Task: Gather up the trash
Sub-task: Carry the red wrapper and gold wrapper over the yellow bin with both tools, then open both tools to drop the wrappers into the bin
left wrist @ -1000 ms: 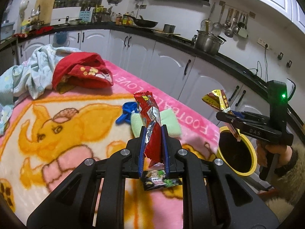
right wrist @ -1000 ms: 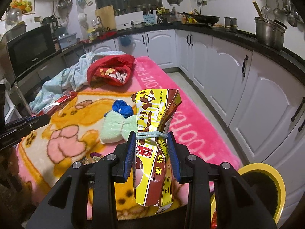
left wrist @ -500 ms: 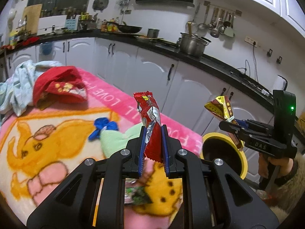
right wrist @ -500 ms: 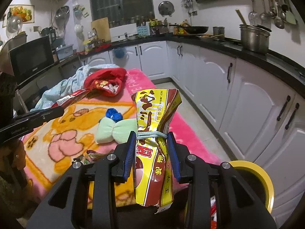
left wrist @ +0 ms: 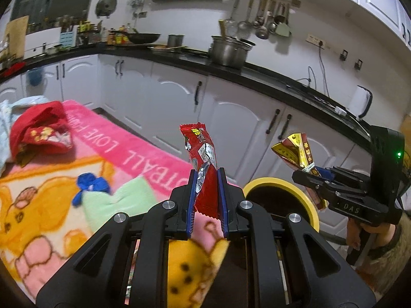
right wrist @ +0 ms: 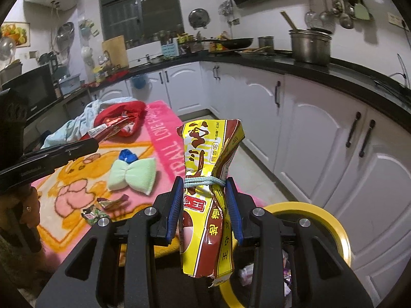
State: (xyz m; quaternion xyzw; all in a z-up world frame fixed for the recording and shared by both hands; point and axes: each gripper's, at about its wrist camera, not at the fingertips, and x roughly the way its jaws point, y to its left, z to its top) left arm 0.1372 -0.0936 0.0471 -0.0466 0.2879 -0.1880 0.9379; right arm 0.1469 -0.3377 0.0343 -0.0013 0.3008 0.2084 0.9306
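Note:
My left gripper (left wrist: 205, 177) is shut on a red snack wrapper (left wrist: 201, 154) held upright past the table's right edge, near the yellow-rimmed bin (left wrist: 280, 183). My right gripper (right wrist: 205, 187) is shut on a yellow and brown snack bag (right wrist: 208, 169) tied with string, held above the bin's rim (right wrist: 331, 225). The right gripper with its bag also shows in the left wrist view (left wrist: 308, 172), over the bin's far side. Small wrappers (right wrist: 102, 209) lie on the blanket near its front edge.
A pink cartoon blanket (left wrist: 38, 200) covers the table. On it lie a green sponge-like cloth (right wrist: 133, 170), a blue scrap (right wrist: 128, 155), a red cloth (left wrist: 38, 133) and pale blue clothes (right wrist: 74, 125). White cabinets (left wrist: 231, 118) run behind the bin.
Both grippers have moved right, off the table towards the bin, each still holding its wrapper. The bin has come nearer in both views.

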